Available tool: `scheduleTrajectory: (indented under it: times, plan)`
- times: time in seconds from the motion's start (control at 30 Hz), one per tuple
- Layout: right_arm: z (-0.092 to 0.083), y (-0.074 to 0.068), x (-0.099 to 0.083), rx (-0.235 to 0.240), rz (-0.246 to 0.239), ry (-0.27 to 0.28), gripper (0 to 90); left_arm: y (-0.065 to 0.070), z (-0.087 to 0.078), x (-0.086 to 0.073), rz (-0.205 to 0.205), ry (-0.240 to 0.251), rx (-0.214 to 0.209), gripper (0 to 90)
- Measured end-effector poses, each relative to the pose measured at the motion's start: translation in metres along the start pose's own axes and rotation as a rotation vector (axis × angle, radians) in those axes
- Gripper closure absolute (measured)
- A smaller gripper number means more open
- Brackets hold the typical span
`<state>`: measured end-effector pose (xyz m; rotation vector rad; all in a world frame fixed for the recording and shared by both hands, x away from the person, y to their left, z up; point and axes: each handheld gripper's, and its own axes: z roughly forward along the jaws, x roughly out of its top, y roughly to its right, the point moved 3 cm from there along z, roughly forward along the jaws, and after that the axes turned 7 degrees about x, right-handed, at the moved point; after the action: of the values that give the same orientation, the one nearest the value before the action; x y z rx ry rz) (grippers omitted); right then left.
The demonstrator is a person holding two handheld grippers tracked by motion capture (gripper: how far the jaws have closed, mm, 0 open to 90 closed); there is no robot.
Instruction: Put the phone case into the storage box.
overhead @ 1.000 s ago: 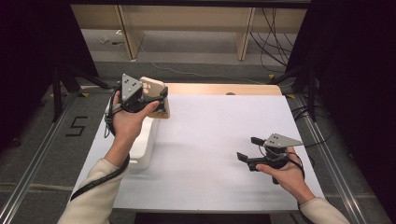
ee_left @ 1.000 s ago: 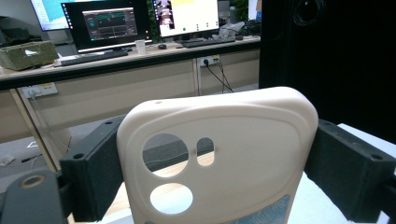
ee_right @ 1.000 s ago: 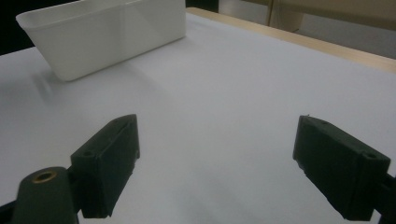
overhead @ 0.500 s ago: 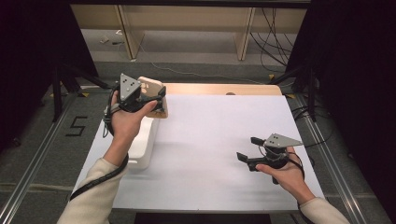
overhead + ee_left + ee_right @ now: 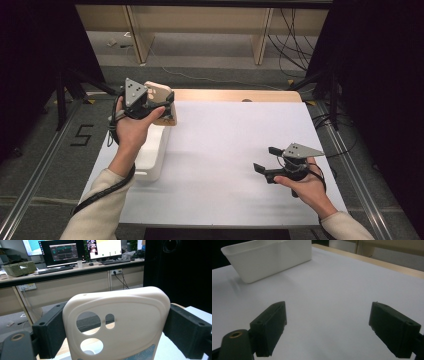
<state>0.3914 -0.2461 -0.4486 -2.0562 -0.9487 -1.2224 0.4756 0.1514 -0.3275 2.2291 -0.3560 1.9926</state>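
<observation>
While held above the white bin (image 5: 150,155), a phone case (image 5: 115,325) (cream) is clamped by the left gripper (image 5: 159,102) | right gripper (image 5: 265,159) is kept spread, empty.

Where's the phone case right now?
The phone case sits clamped in the left gripper, held above the white bin's far end at the table's left.

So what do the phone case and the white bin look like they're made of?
Phone case: probably soft silicone or matte plastic, cream, with rounded edges, clean camera cutouts and no glare. Bin: likely thin moulded plastic, white, smooth with a faint sheen, rounded corners and a rolled rim.
</observation>
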Motion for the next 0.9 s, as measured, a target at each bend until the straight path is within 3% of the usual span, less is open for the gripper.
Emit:
scheduleTrajectory:
  times: [0.9]
  plan:
    - [0.000,0.000,0.000,-0.001,0.000,0.000,15.5,-0.015,0.001,-0.001,0.001,0.003,0.027,11.2]
